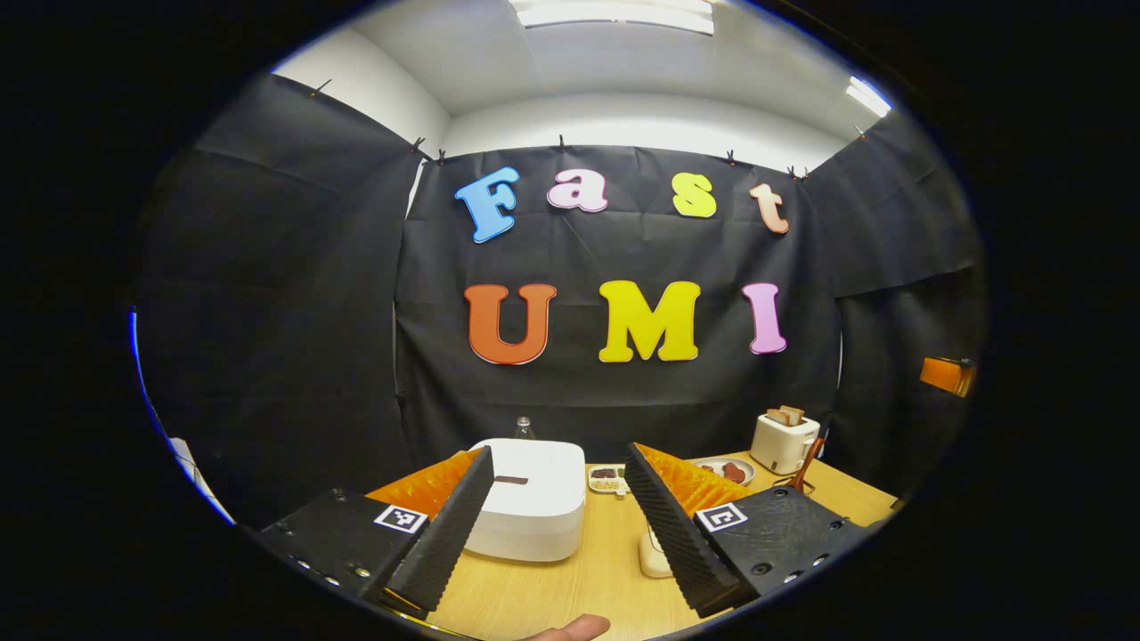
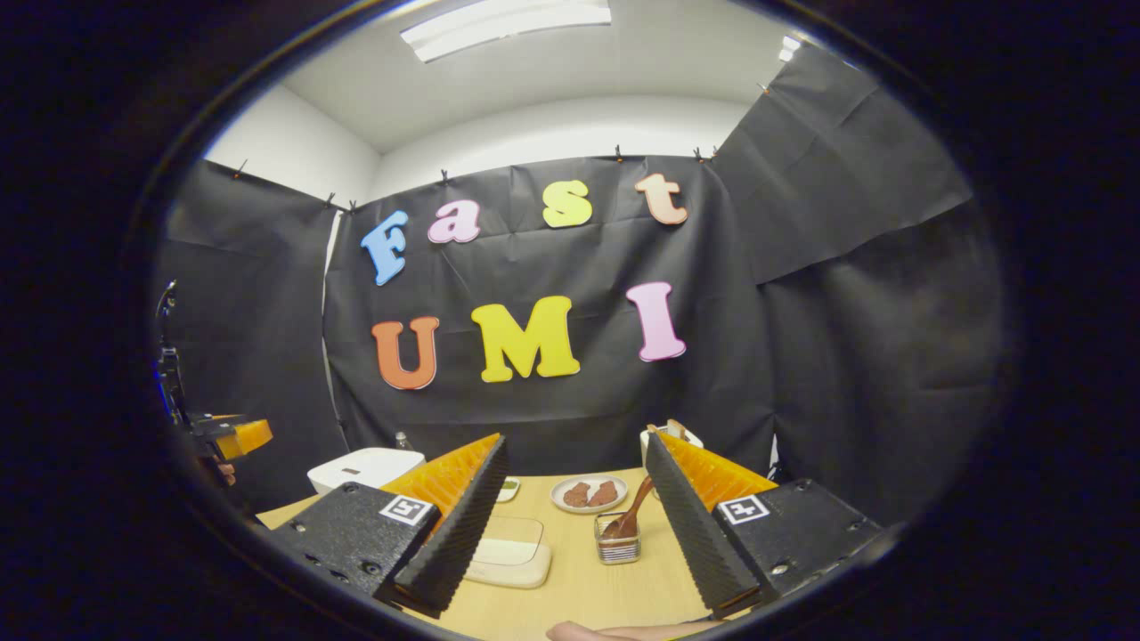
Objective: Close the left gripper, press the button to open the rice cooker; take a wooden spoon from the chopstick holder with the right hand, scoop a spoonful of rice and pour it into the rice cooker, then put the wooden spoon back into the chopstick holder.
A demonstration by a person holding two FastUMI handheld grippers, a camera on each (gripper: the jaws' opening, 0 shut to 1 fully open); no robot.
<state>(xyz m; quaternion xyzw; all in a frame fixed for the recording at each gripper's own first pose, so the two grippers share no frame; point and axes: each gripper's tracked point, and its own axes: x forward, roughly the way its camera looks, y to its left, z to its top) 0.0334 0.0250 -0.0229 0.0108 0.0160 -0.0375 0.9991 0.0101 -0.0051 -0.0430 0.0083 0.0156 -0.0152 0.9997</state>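
Observation:
The white rice cooker [image 1: 534,512] stands shut on the wooden table, its dark button [image 1: 510,480] on the lid, just ahead of my left gripper [image 1: 559,456], which is open and empty. In the right gripper view the cooker [image 2: 365,467] is at the far left. A wooden spoon [image 2: 634,512] leans in the small clear chopstick holder [image 2: 616,541], ahead of and slightly right of centre between the fingers of my right gripper [image 2: 577,442], open and empty. A flat cream box [image 2: 508,554] with a clear lid lies beside the holder. My left gripper's orange finger [image 2: 239,436] shows at the far left.
A white toaster [image 1: 782,441] with bread stands at the back right, a plate of reddish food [image 1: 726,469] and a small divided dish [image 1: 607,479] near it. A bottle [image 1: 524,427] sits behind the cooker. A person's fingertip [image 1: 570,629] shows at the bottom edge.

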